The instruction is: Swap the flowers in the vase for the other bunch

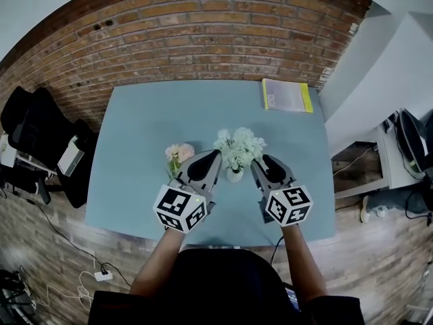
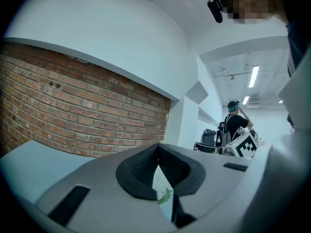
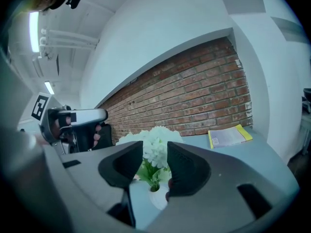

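A small white vase (image 1: 234, 175) stands near the front middle of the blue-grey counter (image 1: 135, 127), with a bunch of white flowers (image 1: 238, 146) upright in it. The pink bunch (image 1: 178, 153) lies on the counter left of the vase, apart from it. Well behind the vase and to its right, a book (image 1: 287, 95) with a yellow edge lies by the counter's back edge, below the brick wall (image 1: 203, 26).

The left claw (image 1: 216, 154) reaches in from the vase's left, its tip close beside the white flowers. Its jaws are pressed together at the tips. A sliver of white and green shows through the gap beneath them, and I cannot tell whether anything is pinched. The right claw (image 1: 261, 160) sits just right of the vase with its jaws partly apart. The white flowers show in the gap between them, and the pads press on nothing.
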Tool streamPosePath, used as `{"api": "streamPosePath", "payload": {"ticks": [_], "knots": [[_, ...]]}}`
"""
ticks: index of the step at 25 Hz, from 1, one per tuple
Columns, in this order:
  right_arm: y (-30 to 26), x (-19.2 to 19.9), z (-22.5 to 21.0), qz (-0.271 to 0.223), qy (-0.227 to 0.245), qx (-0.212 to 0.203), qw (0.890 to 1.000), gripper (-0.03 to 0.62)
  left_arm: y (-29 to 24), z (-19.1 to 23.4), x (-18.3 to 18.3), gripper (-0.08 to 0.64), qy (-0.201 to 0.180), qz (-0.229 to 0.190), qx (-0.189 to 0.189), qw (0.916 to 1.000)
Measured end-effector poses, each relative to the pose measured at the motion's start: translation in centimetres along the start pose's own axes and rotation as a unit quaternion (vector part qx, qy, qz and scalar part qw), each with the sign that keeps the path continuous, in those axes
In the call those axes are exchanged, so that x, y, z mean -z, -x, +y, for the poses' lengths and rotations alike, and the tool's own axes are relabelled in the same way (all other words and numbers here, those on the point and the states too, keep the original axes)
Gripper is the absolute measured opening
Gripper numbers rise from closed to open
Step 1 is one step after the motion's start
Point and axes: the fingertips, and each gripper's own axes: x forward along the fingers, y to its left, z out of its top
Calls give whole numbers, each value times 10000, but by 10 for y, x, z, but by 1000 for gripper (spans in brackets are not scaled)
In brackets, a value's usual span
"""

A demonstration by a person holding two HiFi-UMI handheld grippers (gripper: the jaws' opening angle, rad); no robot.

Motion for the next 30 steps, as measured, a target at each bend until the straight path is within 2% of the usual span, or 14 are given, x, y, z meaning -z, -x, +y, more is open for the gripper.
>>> {"api": "streamPosePath", "payload": {"ticks": [5, 15, 30], "knots": [[1, 4, 1, -20, -65, 205, 9998, 179, -3, 7, -2, 8, 20, 27, 197, 9998], [-4, 21, 8, 134, -168, 313, 9993, 253, -10, 10, 1, 8, 13, 139, 544, 9984], [-31, 35, 14, 379, -147, 377, 9985, 324, -11, 29, 1, 8, 39, 188, 585, 9981]]}}
